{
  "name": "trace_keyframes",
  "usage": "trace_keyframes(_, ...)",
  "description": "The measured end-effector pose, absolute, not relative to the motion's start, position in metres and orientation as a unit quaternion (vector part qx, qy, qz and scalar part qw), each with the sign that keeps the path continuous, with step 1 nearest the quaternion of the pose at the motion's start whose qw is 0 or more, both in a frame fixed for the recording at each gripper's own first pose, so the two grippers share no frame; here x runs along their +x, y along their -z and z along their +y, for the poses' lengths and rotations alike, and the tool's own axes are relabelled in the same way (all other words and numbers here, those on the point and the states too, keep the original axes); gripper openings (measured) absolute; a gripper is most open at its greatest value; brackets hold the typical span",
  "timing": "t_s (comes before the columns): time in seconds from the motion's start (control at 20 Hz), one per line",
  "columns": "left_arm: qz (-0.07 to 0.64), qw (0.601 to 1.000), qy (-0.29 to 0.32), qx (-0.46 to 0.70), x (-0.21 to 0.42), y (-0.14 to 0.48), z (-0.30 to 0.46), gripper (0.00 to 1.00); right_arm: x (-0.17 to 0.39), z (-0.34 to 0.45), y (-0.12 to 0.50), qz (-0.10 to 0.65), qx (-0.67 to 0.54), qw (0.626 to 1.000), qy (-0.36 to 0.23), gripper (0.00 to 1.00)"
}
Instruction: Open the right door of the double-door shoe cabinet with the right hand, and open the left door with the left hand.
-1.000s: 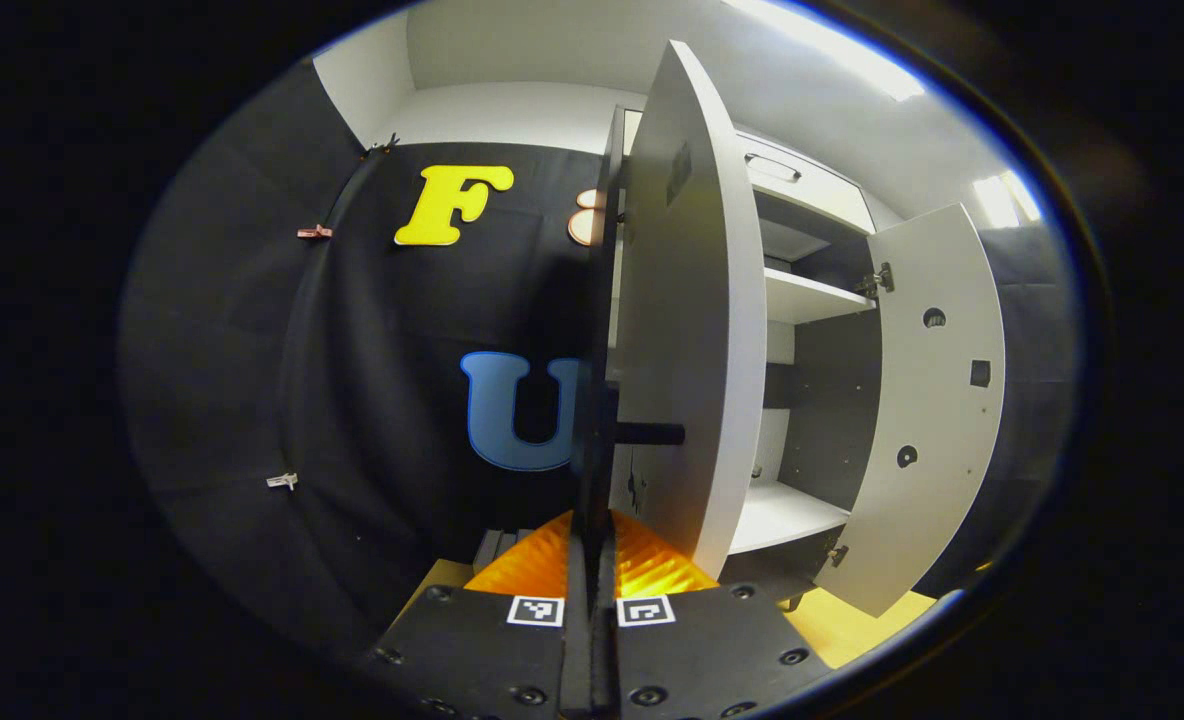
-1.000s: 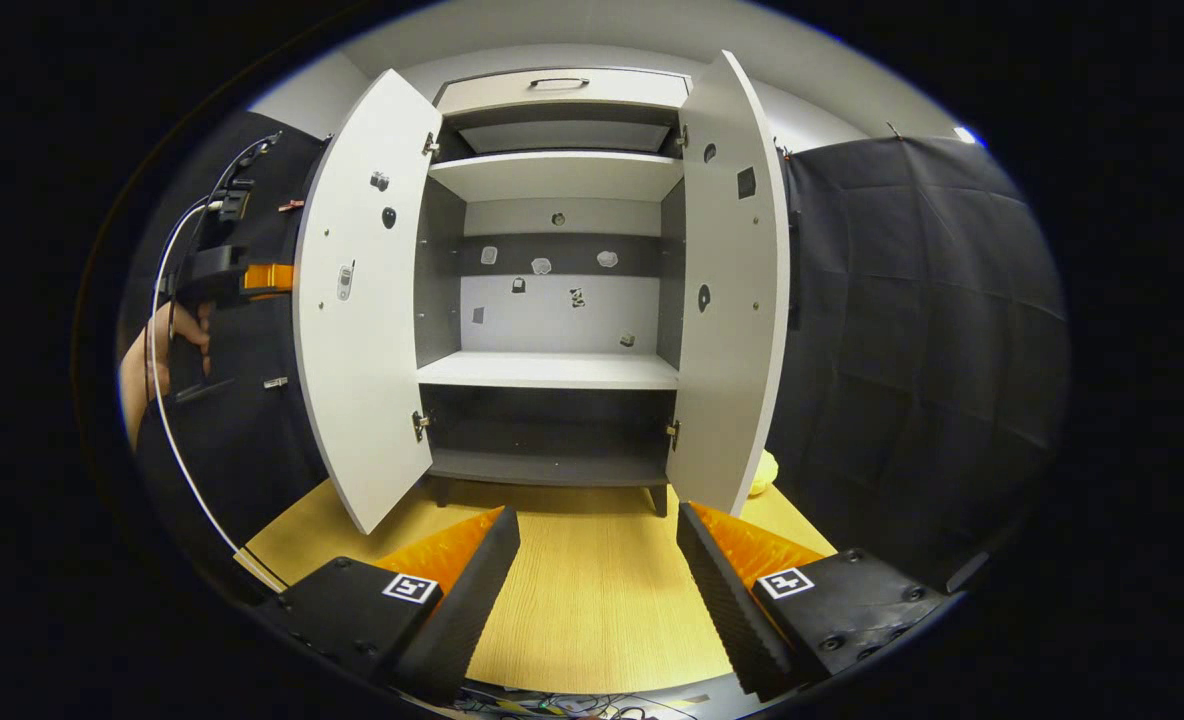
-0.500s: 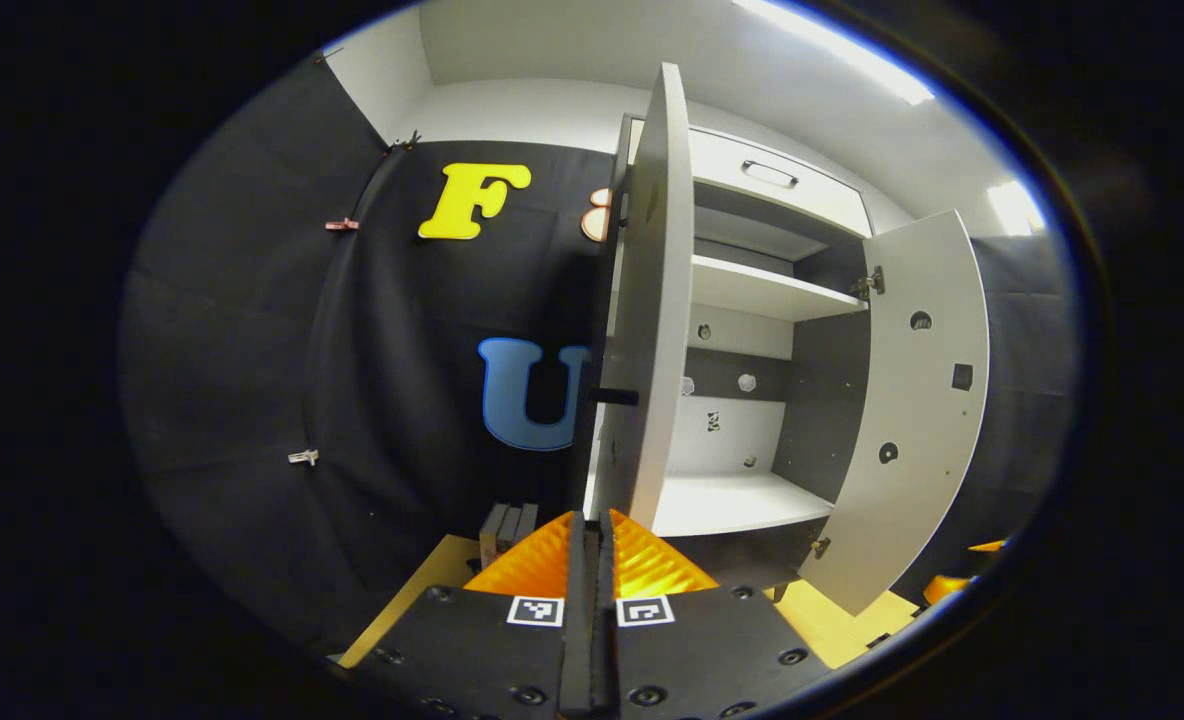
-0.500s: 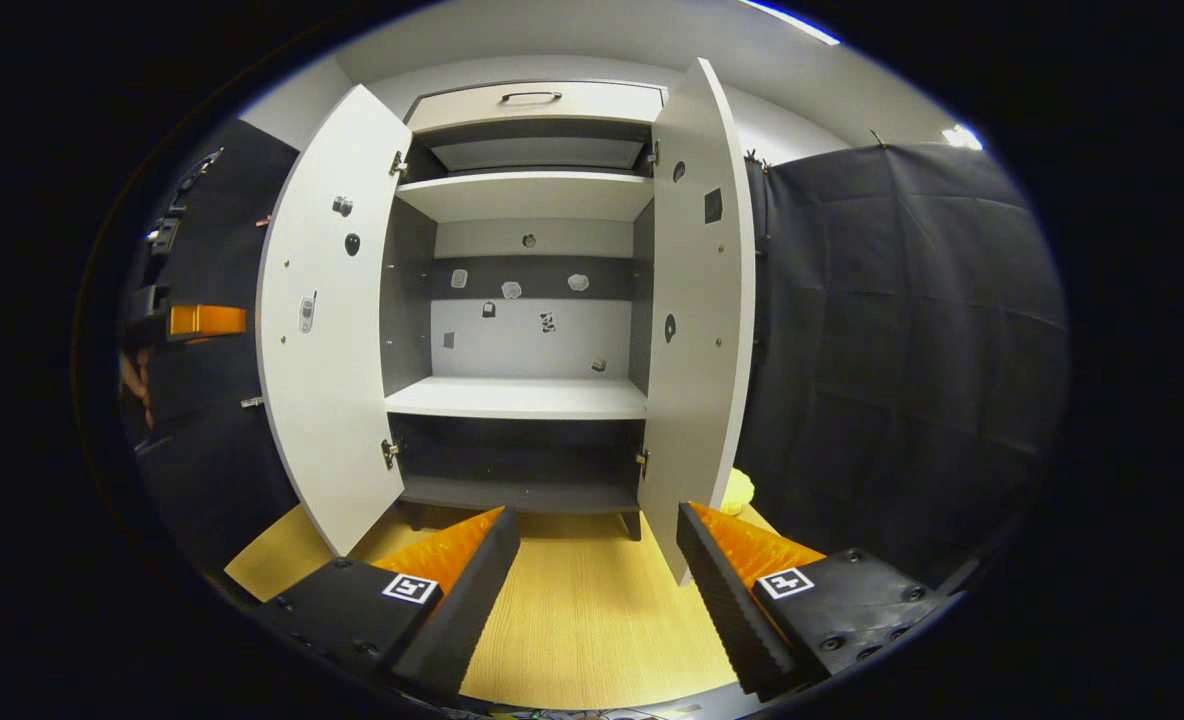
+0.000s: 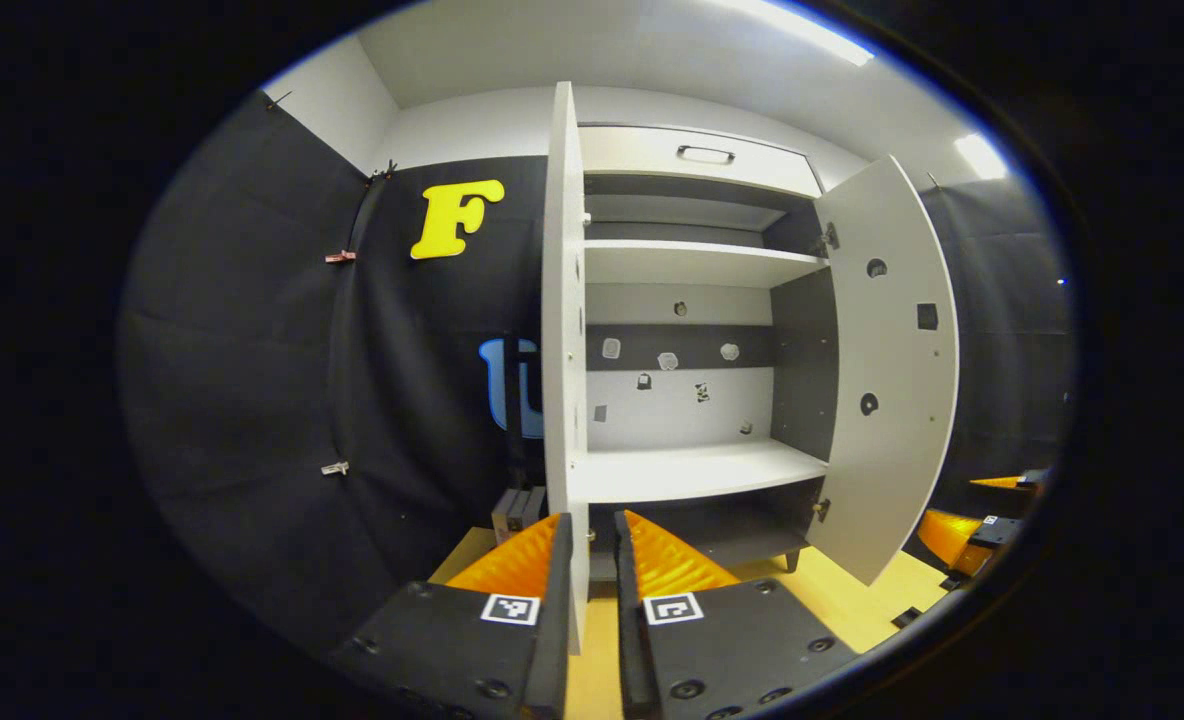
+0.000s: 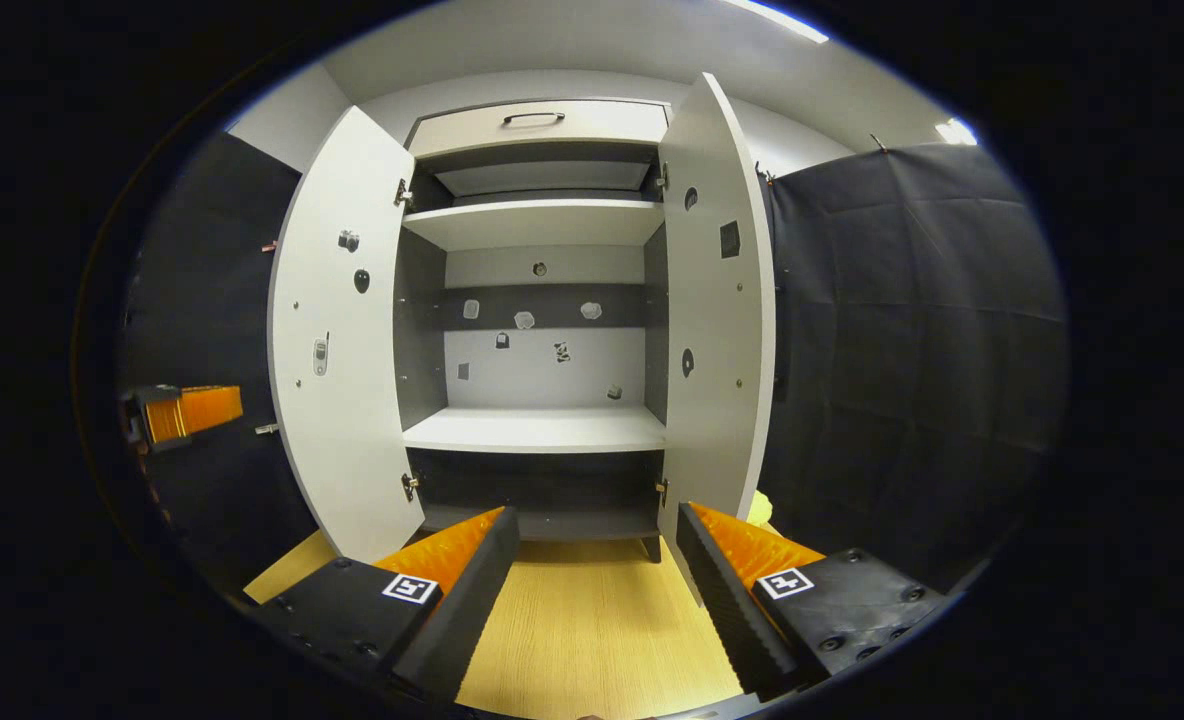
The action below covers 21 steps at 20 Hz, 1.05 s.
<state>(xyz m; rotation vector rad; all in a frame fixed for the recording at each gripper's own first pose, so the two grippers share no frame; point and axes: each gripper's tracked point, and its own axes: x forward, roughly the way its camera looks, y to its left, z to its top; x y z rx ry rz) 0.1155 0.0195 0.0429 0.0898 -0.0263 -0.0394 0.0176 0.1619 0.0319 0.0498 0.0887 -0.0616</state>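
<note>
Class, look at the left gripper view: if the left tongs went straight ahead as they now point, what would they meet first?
Most likely the left door: its edge stands in the narrow gap of the left tongs, which point along it. Depth is hard to judge, so contact is uncertain.

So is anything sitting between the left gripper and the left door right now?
Nothing visible. The left door stands edge-on straight ahead of the left gripper, its lower edge showing in the narrow gap between the fingers. Contact cannot be told.

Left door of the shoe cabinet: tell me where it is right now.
In the left gripper view the left door stands swung open, edge-on at centre, its lower edge between the left gripper fingers, left of the shelves.
</note>
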Motion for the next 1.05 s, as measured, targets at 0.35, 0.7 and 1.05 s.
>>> trace_keyframes(0.35, -0.015, 0.998, 0.038, 0.043, 0.100, -0.021, -0.001, 0.91, 0.001, 0.148, -0.025, 0.049, 0.028, 0.997, 0.060, 1.00)
trace_keyframes(0.7, 0.000, 0.998, 0.045, 0.039, 0.096, -0.001, -0.005, 0.95, -0.001, 0.149, -0.028, 0.041, 0.026, 0.996, 0.068, 1.00)
trace_keyframes(1.05, 0.001, 0.998, 0.057, 0.034, 0.106, 0.005, -0.009, 0.95, -0.002, 0.157, -0.027, 0.039, 0.032, 0.996, 0.074, 1.00)
